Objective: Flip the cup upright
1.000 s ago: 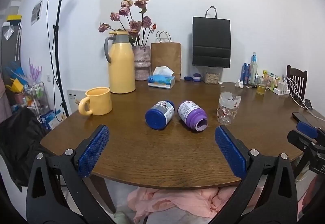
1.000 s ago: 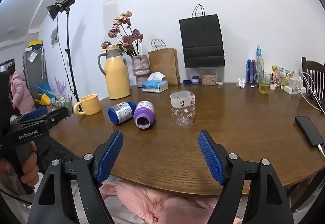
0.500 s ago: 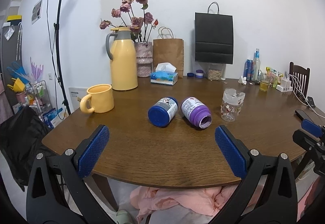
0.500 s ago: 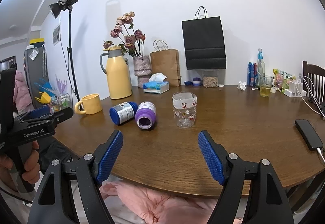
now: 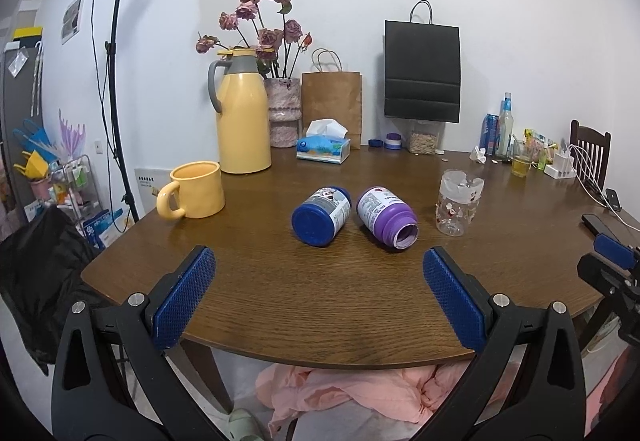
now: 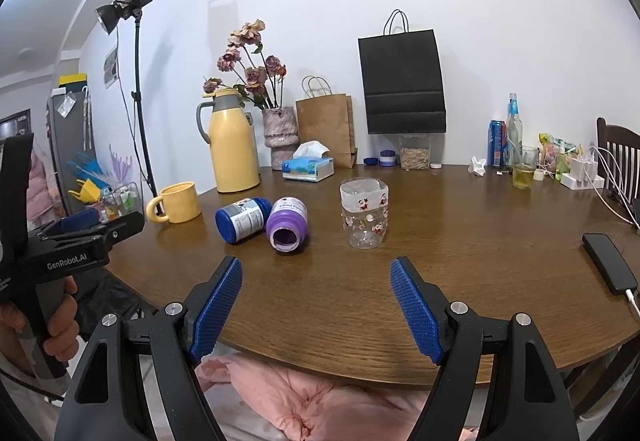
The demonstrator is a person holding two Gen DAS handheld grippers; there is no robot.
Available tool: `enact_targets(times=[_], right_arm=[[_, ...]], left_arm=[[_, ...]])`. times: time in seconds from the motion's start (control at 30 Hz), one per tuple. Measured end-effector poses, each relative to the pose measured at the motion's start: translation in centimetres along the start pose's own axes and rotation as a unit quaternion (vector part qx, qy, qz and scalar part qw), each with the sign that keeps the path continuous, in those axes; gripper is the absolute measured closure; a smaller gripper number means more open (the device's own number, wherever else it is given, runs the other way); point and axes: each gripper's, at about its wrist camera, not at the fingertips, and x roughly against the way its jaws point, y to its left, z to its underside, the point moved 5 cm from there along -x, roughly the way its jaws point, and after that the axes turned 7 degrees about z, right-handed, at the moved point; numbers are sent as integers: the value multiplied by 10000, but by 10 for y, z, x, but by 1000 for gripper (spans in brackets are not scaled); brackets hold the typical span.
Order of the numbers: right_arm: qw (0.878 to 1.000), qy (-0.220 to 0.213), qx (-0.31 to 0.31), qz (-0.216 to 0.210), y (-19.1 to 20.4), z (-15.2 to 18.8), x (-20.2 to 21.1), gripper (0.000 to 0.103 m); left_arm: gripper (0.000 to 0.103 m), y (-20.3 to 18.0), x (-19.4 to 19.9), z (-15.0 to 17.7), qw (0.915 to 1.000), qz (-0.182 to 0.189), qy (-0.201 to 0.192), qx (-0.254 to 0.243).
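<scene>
A clear glass cup (image 6: 364,214) with small red cartoon prints stands on the round wooden table (image 6: 460,265), seemingly with its thick base on top. The same cup (image 5: 458,203) is at centre right in the left wrist view. My right gripper (image 6: 317,265) is open and empty, held over the table's near edge and well short of the cup. My left gripper (image 5: 318,257) is also open and empty, short of two lying bottles. A hand holds the left gripper (image 6: 80,233) at the left of the right wrist view.
A blue-capped bottle (image 5: 320,215) and a purple bottle (image 5: 387,212) lie side by side left of the cup. A yellow mug (image 5: 192,195), yellow thermos (image 5: 242,113), tissue box (image 5: 323,149) and paper bags stand further back. A phone (image 6: 610,263) lies at right.
Both grippers stay open and nearly still. The left wrist view has drifted slightly closer to the table; nothing on the table has moved.
</scene>
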Motion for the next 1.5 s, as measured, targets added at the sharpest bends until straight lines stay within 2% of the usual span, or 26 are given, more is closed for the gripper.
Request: enact_targets(times=[1.1,1.4,1.5], right_arm=[[9999,85,-40,-54,1,3,-2,22],[9995,302,-35,-10,3,13,-17,22],[9988,446,-2,-203,10,10,-35,22]], left_arm=[[0,-2,-2,0,10000,11,75,-8],[0,3,-11,3,9999,-32,159,-3],[0,5,-19,0,9998,-31,191,-95]])
